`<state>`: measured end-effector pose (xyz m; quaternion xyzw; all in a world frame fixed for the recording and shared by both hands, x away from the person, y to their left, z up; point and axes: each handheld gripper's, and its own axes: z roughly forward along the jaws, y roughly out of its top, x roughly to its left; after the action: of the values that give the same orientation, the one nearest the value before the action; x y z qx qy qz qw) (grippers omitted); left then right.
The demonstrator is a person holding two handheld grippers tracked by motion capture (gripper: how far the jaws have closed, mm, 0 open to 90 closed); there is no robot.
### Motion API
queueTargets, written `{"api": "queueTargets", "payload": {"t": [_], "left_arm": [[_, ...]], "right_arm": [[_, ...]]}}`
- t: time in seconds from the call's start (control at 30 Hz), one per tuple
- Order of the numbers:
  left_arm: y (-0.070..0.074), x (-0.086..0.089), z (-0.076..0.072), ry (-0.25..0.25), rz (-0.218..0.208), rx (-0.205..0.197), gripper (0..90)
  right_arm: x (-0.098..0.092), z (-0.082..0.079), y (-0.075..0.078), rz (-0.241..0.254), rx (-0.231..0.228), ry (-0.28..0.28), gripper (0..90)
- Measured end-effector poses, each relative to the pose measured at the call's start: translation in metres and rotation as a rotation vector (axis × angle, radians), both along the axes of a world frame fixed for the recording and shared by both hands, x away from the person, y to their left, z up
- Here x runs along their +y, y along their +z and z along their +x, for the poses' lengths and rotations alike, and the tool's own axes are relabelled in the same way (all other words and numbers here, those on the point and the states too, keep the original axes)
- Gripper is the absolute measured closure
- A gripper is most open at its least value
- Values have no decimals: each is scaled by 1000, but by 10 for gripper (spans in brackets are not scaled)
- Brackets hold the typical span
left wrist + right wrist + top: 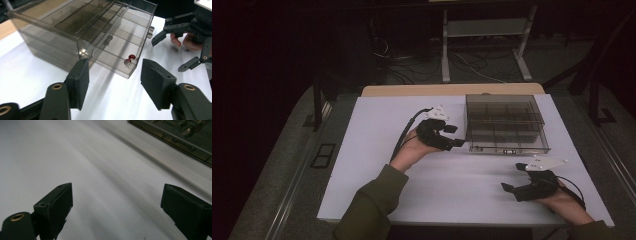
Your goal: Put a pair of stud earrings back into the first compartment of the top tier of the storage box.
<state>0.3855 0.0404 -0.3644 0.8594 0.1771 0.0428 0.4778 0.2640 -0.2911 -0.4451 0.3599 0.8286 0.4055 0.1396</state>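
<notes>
High view puts the smoky transparent plastic drawer box (504,122) on the far right part of the white table (377,165), its interior split by thin walls into rows of compartments. Through the tinted plastic the compartments look dim, and from above I cannot tell what lies in them. Its lowest drawer (507,148) sticks out a little toward the person.

Left gripper view shows that pulled-out drawer (120,53) more closely: two small red round-headed pieces (130,59) lie together in the near corner compartment, just inside the front wall. Their exact shape is hard to make out through the plastic. The other compartments in sight look bare, though reflections blur them, and the box's far end is cut off by the picture's top edge.

The left gripper (452,136) sits just beside the box's left front corner, apart from it. Its black jaws stand about half open with nothing between them; the pads (80,80) frame only bare table and the drawer's corner beyond.

The right gripper (515,177) rests low over the table near its front right edge, well apart from the box. In the right gripper view its jaws stand wide apart, holding nothing, with white table between the pads (60,205); a strip of the box's front (175,140) crosses the top right corner, blurred and cut off. The same gripper (180,47) shows at the right of the left gripper view, fingers of the hand behind it partly hidden.
</notes>
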Motion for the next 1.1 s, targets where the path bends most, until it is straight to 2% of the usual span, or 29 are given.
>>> {"api": "queueTargets", "payload": {"t": [0.27, 0.47, 0.67, 0.83, 0.9, 1.1], "left_arm": [[-3, 27, -9, 52, 3, 0, 326], [-12, 51, -19, 100, 10, 12, 299], [-20, 74, -28, 151, 4, 19, 272], [-29, 89, -38, 182, 20, 19, 218], [-33, 94, -42, 194, 14, 32, 207], [-41, 108, -55, 234, 3, 21, 138]], "right_arm": [[1, 1, 0, 1, 4, 4, 100], [1, 1, 0, 4, 12, 2, 100], [2, 1, 0, -1, 2, 7, 100], [0, 1, 0, 1, 2, 6, 100], [0, 1, 0, 2, 3, 6, 100], [1, 1, 0, -1, -2, 6, 100]]}}
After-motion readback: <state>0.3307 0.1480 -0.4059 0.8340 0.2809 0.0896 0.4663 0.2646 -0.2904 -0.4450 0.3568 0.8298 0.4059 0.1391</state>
